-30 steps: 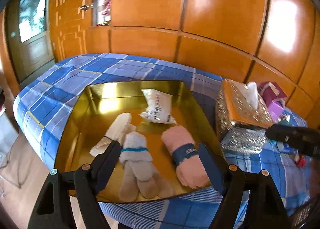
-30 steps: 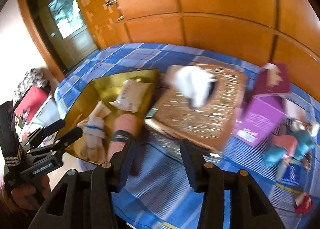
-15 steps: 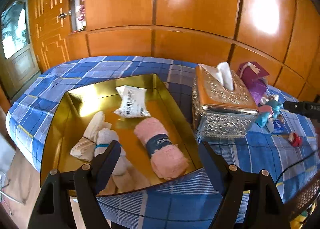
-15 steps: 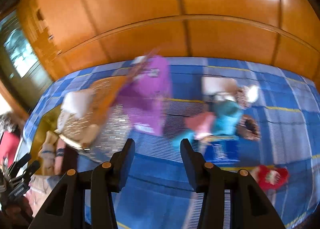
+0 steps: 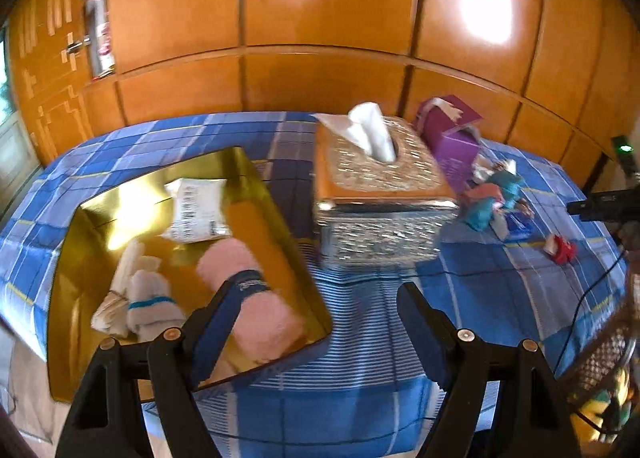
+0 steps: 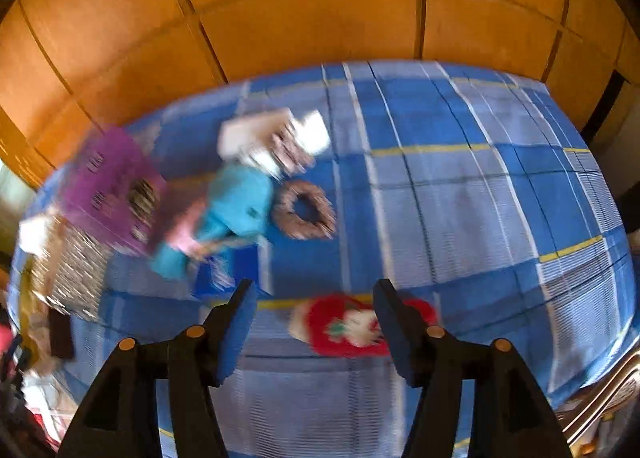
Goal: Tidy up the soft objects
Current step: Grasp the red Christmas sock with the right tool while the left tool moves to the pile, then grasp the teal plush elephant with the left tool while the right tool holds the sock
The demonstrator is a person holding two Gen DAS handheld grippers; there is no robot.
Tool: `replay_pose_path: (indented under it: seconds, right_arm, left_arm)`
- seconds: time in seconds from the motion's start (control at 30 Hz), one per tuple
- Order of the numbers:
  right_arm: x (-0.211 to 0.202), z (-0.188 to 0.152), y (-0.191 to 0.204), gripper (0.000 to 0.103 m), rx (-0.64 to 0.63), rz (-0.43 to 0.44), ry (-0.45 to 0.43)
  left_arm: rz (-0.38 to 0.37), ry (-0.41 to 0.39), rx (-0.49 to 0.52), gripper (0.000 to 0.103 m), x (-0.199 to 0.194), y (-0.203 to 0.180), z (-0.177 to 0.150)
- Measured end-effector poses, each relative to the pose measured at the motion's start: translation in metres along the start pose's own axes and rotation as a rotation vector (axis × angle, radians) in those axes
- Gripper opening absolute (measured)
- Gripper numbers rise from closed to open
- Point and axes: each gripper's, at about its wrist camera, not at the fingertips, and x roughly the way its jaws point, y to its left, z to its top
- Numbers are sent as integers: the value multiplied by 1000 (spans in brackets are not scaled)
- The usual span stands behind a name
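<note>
We look steeply down along our right gripper [image 6: 312, 322] at a blue plaid cloth [image 6: 460, 197] spread over the desk; its jaws are opening, with only bare cloth between the pads. A small red and white plush toy [image 6: 352, 328] lies just beyond the tips, flat on the cloth, partly hidden behind the right-hand finger, its long axis running across the view. The picture is blurred, so we cannot tell which way the toy faces.

Our left gripper [image 5: 308, 322] points down at a gentler slant, jaws wide and holding nothing, over the near corner of a shallow gold metal tray [image 5: 276, 213]. In the tray a rolled pink fluffy towel with a dark blue band [image 5: 248, 290] lies with its long axis running from the far wall toward us, its near end behind the left-hand finger. Beside it, to the left, a grey rolled cloth with a teal stripe [image 5: 150, 304] lies roughly parallel, touching a cream cloth bundle [image 5: 120, 282]. A white printed packet [image 5: 198, 209] rests against the far wall.

Right of the tray stands an ornate silver and orange tissue box [image 5: 380, 213], then a purple carton [image 6: 112, 189], a pile of teal and pink soft pieces [image 6: 236, 201] and a brown wreath-like ring [image 6: 306, 209].
</note>
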Motion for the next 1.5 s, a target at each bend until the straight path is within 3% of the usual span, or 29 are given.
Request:
replay_pose_path:
  seconds: [0.17,0.27,0.4,0.43,0.53,0.57,0.63,0.73,0.83,1.03,1.17,1.5]
  right_arm:
    - [34,-5,24,61,-281,-98,159]
    - [59,-14,37,61,-429,-201,262]
    - [75,-17,34,61,-448,-211,326]
    - [75,-17,33,50,-440,-189,333]
    - [71,-18,30,37,-430,-157,335]
    - [67,-17,28,29,-419,-149,323]
    - [57,-10,20,23,-370,-143,273]
    - [44,6,3,22,-253,-141,201]
    - [37,21,-24,22,-45,-135,130]
    - [60,23,-69,23,336,-89,87]
    - [60,13,-68,25,362,-66,44]
    - [64,13,-65,31,334,-70,52]
  left_arm:
    - [-57,25,79,81,4,-24,2]
    - [-94,38,117,81,7,-37,3]
    - [-157,56,190,81,10,-60,5]
    - [-168,59,207,81,11,-65,7]
    - [-214,71,263,81,15,-83,10]
    - [-225,73,280,81,16,-89,12]
    - [-240,78,310,81,19,-101,16]
    - [-275,84,356,81,25,-122,23]
    - [-292,94,403,80,34,-148,31]
    - [-310,111,436,79,56,-192,56]
    - [-282,126,490,74,80,-223,70]
    - [-199,188,528,74,155,-282,110]
